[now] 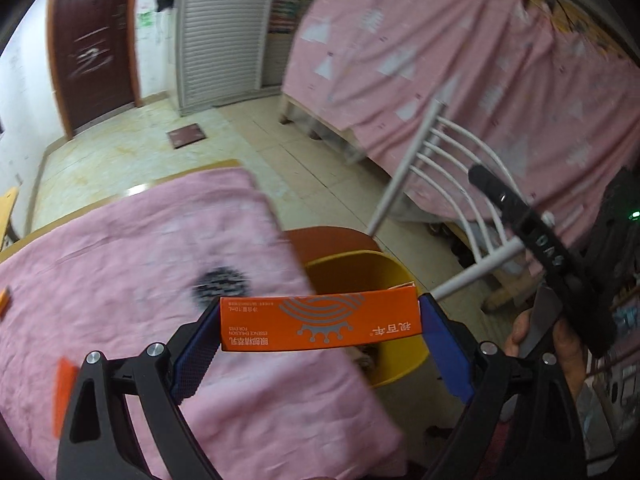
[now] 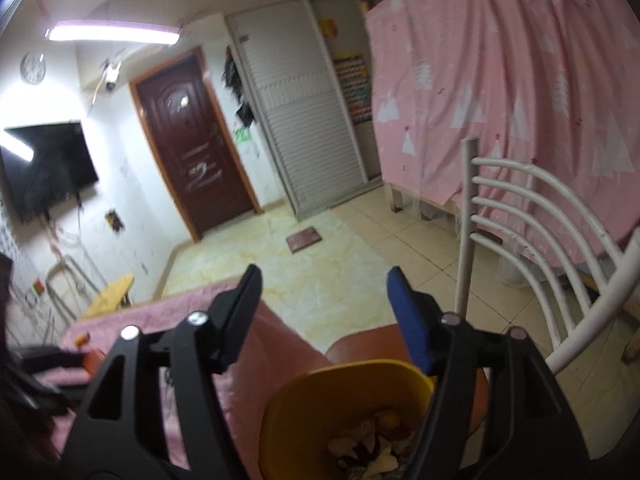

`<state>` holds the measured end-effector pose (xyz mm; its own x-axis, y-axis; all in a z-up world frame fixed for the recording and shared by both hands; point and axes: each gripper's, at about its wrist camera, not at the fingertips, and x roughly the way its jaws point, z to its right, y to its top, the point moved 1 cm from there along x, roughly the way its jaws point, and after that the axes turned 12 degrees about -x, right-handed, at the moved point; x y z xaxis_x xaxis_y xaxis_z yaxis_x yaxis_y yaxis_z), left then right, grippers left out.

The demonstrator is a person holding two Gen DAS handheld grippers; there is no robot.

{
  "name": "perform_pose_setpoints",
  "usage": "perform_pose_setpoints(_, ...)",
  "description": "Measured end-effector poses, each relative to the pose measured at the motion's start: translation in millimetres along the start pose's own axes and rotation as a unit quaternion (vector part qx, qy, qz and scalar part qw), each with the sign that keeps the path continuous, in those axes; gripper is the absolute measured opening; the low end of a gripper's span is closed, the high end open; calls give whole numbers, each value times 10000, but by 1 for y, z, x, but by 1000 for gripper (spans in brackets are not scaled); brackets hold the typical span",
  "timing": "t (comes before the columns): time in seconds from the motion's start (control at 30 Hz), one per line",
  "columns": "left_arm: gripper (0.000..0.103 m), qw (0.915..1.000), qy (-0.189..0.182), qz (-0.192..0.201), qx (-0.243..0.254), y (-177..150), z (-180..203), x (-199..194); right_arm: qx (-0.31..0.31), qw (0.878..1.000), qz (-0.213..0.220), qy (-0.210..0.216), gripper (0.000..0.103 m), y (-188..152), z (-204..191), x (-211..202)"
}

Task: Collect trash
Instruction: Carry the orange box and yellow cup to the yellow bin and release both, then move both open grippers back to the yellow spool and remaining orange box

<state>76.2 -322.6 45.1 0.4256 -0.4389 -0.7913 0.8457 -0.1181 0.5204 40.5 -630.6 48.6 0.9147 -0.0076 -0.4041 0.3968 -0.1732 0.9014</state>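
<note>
My left gripper (image 1: 320,322) is shut on an orange carton (image 1: 320,322) with a grey crown logo, held lengthwise between the blue pads, above the table edge and the near rim of a yellow bin (image 1: 360,272). My right gripper (image 2: 324,312) is open and empty, raised above the same yellow bin (image 2: 304,400), which holds crumpled paper and scraps (image 2: 372,444). The right gripper also shows in the left wrist view (image 1: 520,224) at the right, beyond the bin.
The bin sits on a brown chair seat (image 1: 332,238) with a white metal backrest (image 2: 532,216). A pink cloth (image 1: 140,264) covers the table, with orange bits (image 1: 66,392) on its left. A pink curtain (image 2: 520,80) hangs at right. Tiled floor (image 2: 320,256) lies beyond.
</note>
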Motion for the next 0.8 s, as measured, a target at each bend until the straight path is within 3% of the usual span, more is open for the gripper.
perform_pose_setpoints(0.1, 86, 9995, -160, 34, 252, -2, 24, 20, 213, 9997, 131, -19, 69, 3, 16, -7)
perform_pose_setpoints(0.3, 88, 9982, -286, -391, 359, -5, 45, 64, 419, 9988, 247, 25, 70, 2, 28, -12)
perform_pose_setpoints(0.8, 94, 9979, -339, -393, 381, -1, 57, 70, 514, 9981, 304, 157, 70, 0, 28, -12)
